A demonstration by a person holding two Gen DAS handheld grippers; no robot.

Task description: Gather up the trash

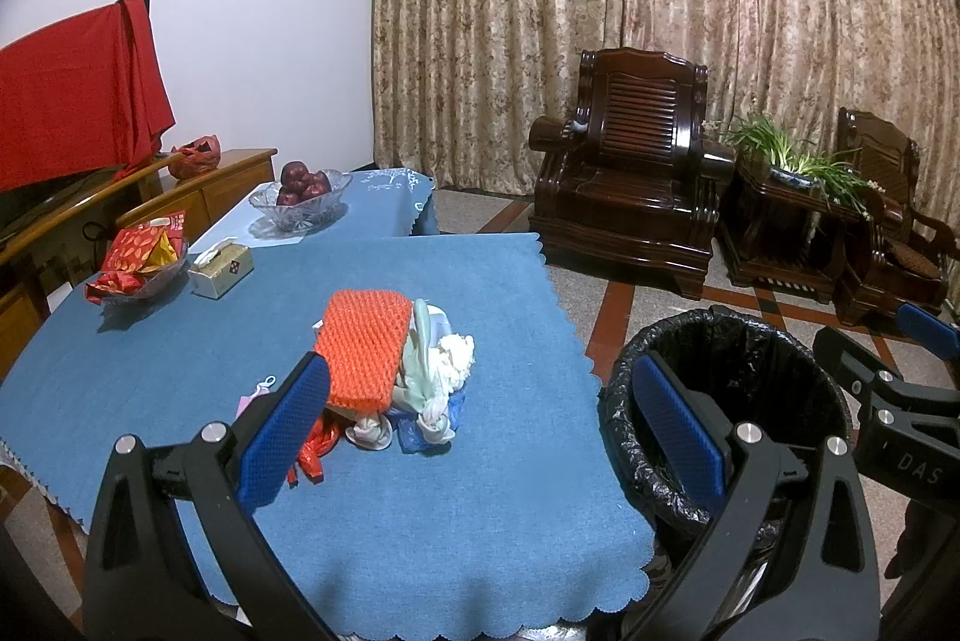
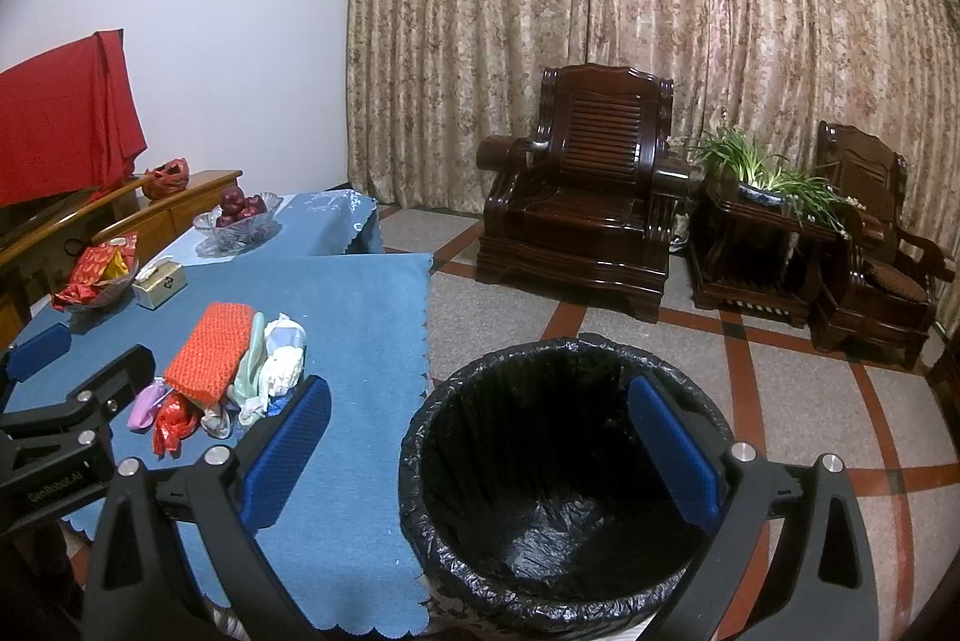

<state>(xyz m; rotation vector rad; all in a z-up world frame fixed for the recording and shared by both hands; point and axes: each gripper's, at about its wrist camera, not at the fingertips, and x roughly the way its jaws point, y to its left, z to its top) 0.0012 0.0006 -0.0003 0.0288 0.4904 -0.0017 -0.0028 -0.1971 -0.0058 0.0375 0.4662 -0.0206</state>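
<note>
Left gripper (image 1: pixel 480 437): two matte black moulded arms with open triangular cut-outs, each ending in a flat rectangular finger faced with a royal-blue pad (image 1: pixel 282 437) of fine diamond-knurled texture. Round silver pivot pins (image 1: pixel 212 431) sit on the linkage, two per side. Right gripper (image 2: pixel 480 449): same construction, black linkage, blue textured pads (image 2: pixel 672 455), silver pins (image 2: pixel 743 451). Seen from the left wrist camera, the right unit's black housing carries pale embossed lettering "DAS" (image 1: pixel 918 470) and small silver screws (image 1: pixel 885 376). Seen from the right wrist camera, the left unit's housing reads "GenRobot.AI" (image 2: pixel 54 488). No cables, sleeves or skin visible.
</note>
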